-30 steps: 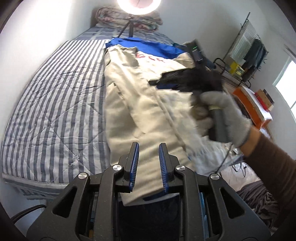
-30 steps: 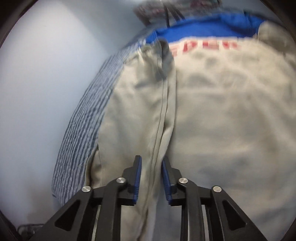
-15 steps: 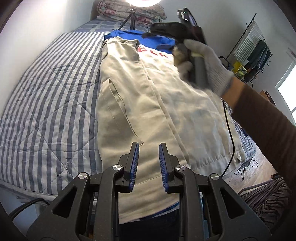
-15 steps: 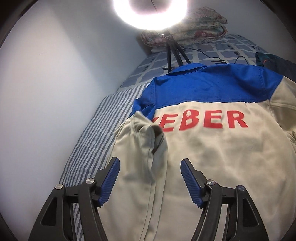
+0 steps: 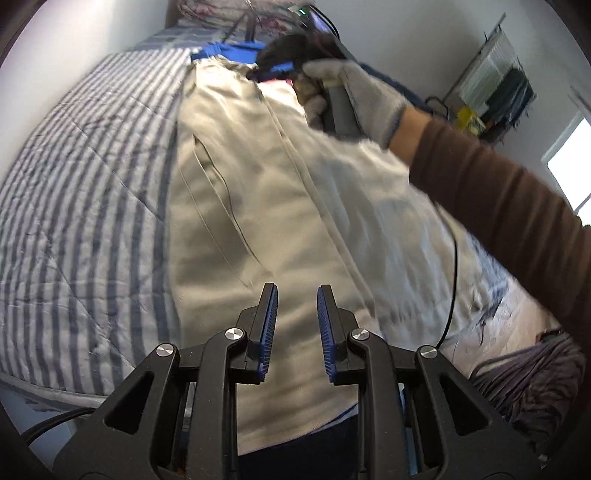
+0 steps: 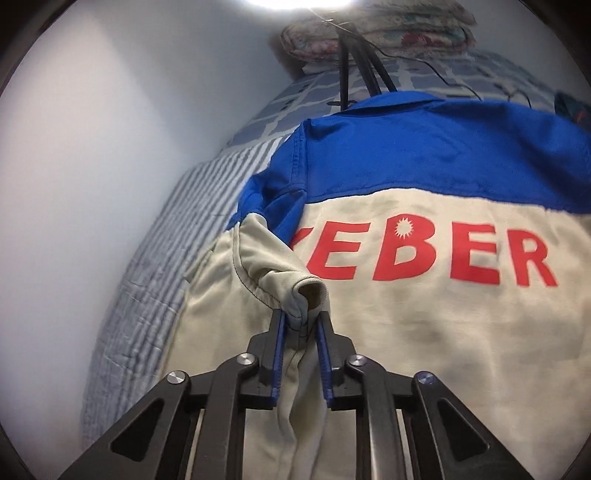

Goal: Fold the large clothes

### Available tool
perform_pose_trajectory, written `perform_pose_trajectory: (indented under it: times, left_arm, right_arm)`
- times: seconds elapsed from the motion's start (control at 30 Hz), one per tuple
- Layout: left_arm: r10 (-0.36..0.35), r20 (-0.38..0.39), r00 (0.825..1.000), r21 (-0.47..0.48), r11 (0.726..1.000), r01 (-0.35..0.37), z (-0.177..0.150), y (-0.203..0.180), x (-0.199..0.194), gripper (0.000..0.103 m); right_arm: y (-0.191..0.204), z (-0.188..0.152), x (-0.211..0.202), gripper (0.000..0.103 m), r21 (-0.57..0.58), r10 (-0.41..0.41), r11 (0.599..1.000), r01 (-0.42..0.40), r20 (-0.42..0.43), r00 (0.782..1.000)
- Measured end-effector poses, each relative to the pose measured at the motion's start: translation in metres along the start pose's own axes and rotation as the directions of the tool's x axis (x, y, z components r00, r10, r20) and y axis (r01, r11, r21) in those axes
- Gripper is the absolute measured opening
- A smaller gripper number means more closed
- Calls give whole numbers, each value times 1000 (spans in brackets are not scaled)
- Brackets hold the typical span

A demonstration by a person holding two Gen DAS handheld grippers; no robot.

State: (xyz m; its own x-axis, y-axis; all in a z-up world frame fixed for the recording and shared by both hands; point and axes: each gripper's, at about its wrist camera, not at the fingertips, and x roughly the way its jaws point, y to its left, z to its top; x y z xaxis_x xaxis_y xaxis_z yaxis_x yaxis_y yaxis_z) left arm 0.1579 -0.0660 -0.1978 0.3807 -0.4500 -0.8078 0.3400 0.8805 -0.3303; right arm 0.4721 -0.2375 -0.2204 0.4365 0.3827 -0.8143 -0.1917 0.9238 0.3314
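Home bedroom: bed with a blue-and-white striped quilt pushed against a plain white wall, folded floral bedding piled at the far end. Clothes rack with hanging garments stands by the far wall, next to a bright window. A tripod stands on the bed under a glaring ring light, so it's rigged up for recording.
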Motion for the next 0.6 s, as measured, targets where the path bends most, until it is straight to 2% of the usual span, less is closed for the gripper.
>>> perform_pose_trajectory:
  times: [0.1, 0.17, 0.2, 0.23, 0.3, 0.37, 0.4, 0.5, 0.6]
  left_arm:
    - [33, -86, 996, 34, 999, -30, -11, -2, 24, 21]
    - [41, -112, 993, 14, 999, -40, -19, 3, 34, 21]
    - [37, -106, 994, 14, 999, -36, -19, 3, 33, 21]
    - [33, -104, 994, 14, 999, -31, -18, 3, 31, 21]
    - [1, -74, 997, -7, 1000, -1, -17, 5, 19, 21]
    - [-33, -42, 999, -23, 999, 32, -17, 6, 7, 21]
    - [-34, -28, 999, -20, 999, 34, -17, 6, 2, 21]
    - [-15, 5, 1000, -9, 1000, 15, -15, 6, -5, 21]
    - [-4, -1, 1000, -27, 1000, 4, -14, 11, -3, 21]
  right_arm:
    - [-3, -7, 17, 11, -19, -99, 995, 98, -49, 994]
    - [9, -8, 13, 15, -75, -167, 983, 165, -24, 986]
    - [12, -8, 9, 23, -83, -189, 979, 187, -12, 982]
    - [16, -8, 0, 23, -88, -195, 977, 196, 15, 981]
    - [31, -12, -27, 23, -118, -153, 980, 163, 87, 984]
    - [50, -23, -47, 23, -176, -35, 983, 52, 96, 995]
    - [59, -28, -52, 23, -202, -3, 979, 22, 92, 996]
    - [94, -58, -59, 22, -322, 78, 945, -63, 34, 996]
    - [116, -82, -47, 20, -368, 103, 923, -114, -48, 993]
